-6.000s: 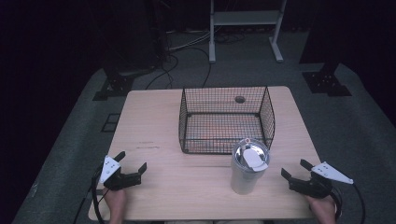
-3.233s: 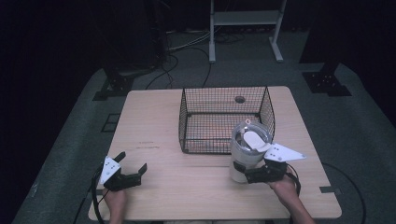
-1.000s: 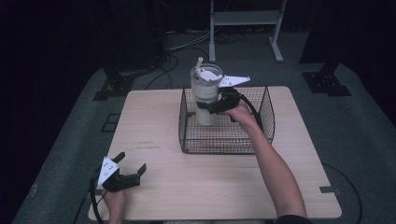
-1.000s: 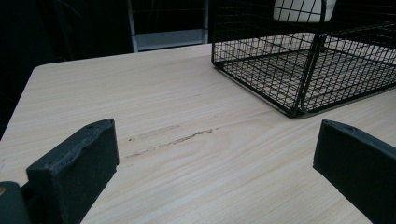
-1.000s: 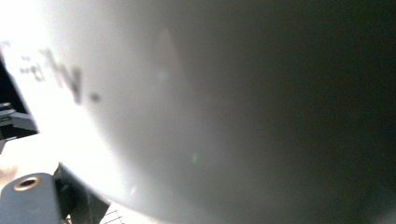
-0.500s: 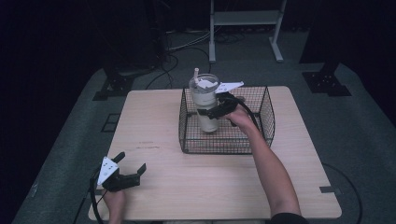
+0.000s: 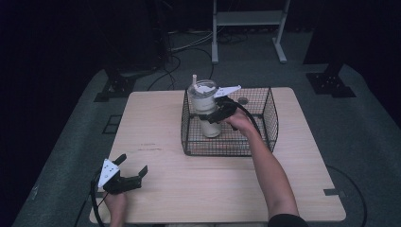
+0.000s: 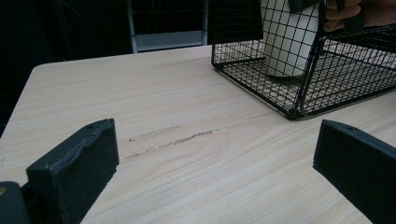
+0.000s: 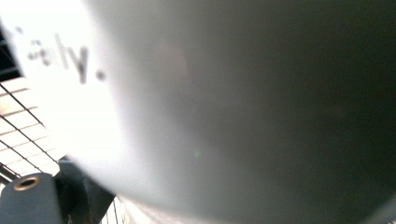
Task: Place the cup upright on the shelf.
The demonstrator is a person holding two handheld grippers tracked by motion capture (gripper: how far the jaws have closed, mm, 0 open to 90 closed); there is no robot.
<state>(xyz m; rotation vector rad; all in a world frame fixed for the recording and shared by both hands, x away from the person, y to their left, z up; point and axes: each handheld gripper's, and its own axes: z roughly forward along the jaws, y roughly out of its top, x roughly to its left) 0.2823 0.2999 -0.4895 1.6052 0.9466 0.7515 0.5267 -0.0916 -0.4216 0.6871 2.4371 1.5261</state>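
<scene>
Near the far edge of the tabletop (image 7: pixel 156 118), my right claw (image 7: pixel 218 113) pinches the tumbler (image 7: pixel 206 111) upright inside the wire basket (image 7: pixel 265 137). Only the right claw view shows blurred lettering on it. My left claw (image 7: pixel 124 176) rests spread at the near left corner.

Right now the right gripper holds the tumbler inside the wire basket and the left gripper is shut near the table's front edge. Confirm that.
Not quite: the left gripper is open, its jaws wide apart in the left gripper view. The right gripper does hold the tumbler inside the wire basket.

Tumbler (image 7: pixel 206 112) (upright) inside basket (image 7: pixel 269 113)
</scene>
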